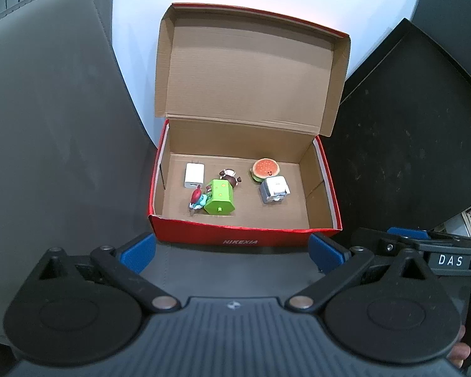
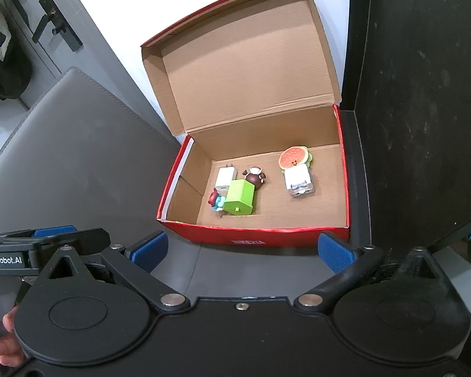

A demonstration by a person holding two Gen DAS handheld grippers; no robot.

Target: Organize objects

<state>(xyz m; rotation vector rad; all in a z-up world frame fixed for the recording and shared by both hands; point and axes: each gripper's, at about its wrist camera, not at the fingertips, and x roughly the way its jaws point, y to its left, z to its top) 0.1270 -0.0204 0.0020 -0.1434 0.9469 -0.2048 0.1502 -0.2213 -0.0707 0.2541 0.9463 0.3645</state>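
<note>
I see a grey mat (image 1: 62, 125) filling the left half of the left wrist view, with a dark panel (image 1: 408, 141) on the right. In the centre of the frame sits the red box (image 1: 245, 235), its lid (image 1: 248, 75) tipped back and standing open toward the top of the picture. My left gripper (image 1: 232, 253) sits at the bottom centre, just short of the box's near wall, its blue pads spread wide with nothing between them. My right gripper (image 2: 241, 251) is at the bottom centre of the right wrist view, likewise spread and empty, close to the same wall. Inside the box, on the left of its floor, a green block (image 1: 219, 196) lies on its side; a white charger (image 1: 194, 175) is just above and left of it, a brown figure (image 1: 230, 177) touches its upper edge, and a small blue figure with a red cap (image 1: 197, 199) rests against its lower left. To the right, well apart from that cluster, a grey-white cube toy (image 1: 274, 190) lies with a burger toy (image 1: 265, 169) touching its upper side.
</note>
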